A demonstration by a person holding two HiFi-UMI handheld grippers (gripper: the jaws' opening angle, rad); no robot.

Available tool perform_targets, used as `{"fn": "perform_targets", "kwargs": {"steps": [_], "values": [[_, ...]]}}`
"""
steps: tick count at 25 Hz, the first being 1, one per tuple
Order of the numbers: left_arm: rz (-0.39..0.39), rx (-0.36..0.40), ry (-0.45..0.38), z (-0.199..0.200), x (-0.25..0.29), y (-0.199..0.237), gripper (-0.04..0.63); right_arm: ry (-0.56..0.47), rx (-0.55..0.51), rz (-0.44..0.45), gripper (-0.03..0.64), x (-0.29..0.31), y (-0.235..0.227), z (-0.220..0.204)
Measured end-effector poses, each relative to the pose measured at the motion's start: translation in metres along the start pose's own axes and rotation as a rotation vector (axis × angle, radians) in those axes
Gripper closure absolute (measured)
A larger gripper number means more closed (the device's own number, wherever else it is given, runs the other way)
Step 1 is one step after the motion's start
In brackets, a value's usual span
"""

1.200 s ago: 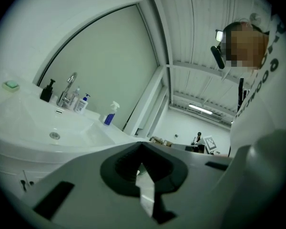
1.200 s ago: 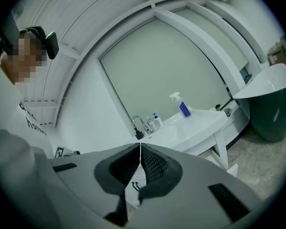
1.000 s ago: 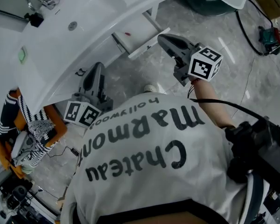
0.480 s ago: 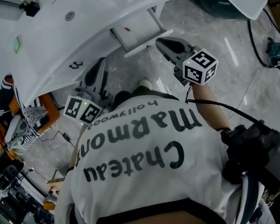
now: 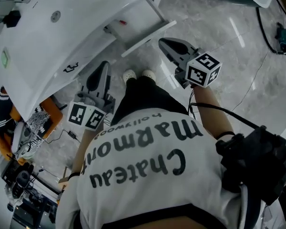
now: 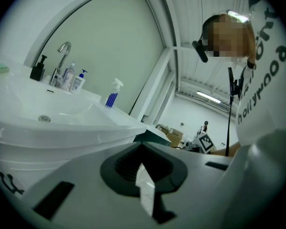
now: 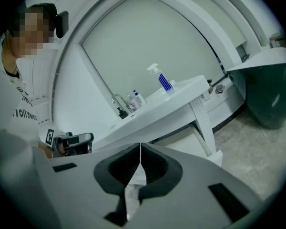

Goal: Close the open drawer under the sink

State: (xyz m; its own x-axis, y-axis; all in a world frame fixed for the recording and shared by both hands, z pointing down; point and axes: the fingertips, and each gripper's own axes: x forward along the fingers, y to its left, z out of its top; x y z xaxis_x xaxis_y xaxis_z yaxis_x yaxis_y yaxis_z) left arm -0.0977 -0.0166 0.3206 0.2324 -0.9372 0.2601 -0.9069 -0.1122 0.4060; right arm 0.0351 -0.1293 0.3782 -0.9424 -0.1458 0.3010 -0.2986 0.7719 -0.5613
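The white sink vanity [image 5: 47, 37] fills the upper left of the head view. Its drawer [image 5: 133, 25] stands pulled out beneath the counter, with the white front panel [image 5: 150, 32] toward the floor. My right gripper [image 5: 165, 43] is shut and empty, just right of the panel's end and apart from it. My left gripper [image 5: 103, 67] hovers below the vanity's edge, left of the drawer, and is also shut and empty. In the right gripper view the shut gripper [image 7: 140, 148] points at the drawer [image 7: 200, 140]. In the left gripper view the gripper [image 6: 142, 149] faces the sink basin [image 6: 47, 113].
A blue spray bottle [image 7: 163, 80] and a faucet [image 6: 62, 61] stand on the counter. An orange chair with striped cloth [image 5: 19, 128] is at the left. A dark green tub [image 7: 271, 94] sits to the right. Cables [image 5: 269, 27] lie on the marble floor. My shoes [image 5: 137, 74] are below the drawer.
Both grippers have sunk lower beside the vanity. The sink and drawer have slid up and left in the head view, and my legs and shoes have come into sight.
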Motion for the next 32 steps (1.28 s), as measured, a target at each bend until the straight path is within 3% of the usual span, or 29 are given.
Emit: {"fn": "perform_targets", "kwargs": {"steps": [4, 14, 21, 32], "values": [[0.001, -0.033, 0.039, -0.017, 0.016, 0.020, 0.588, 0.001, 0.045, -0.025, 0.603, 0.010, -0.017, -0.017], [-0.036, -0.025, 0.164, -0.074, 0.049, 0.036, 0.588, -0.018, 0.106, -0.096, 0.603, 0.031, -0.063, -0.075], [-0.087, -0.017, 0.145, -0.107, 0.064, 0.047, 0.588, -0.060, 0.101, -0.116, 0.603, 0.046, -0.090, -0.107], [-0.141, 0.089, 0.073, -0.125, 0.076, 0.062, 0.588, -0.052, 0.058, -0.150, 0.585, 0.061, -0.108, -0.154]]}}
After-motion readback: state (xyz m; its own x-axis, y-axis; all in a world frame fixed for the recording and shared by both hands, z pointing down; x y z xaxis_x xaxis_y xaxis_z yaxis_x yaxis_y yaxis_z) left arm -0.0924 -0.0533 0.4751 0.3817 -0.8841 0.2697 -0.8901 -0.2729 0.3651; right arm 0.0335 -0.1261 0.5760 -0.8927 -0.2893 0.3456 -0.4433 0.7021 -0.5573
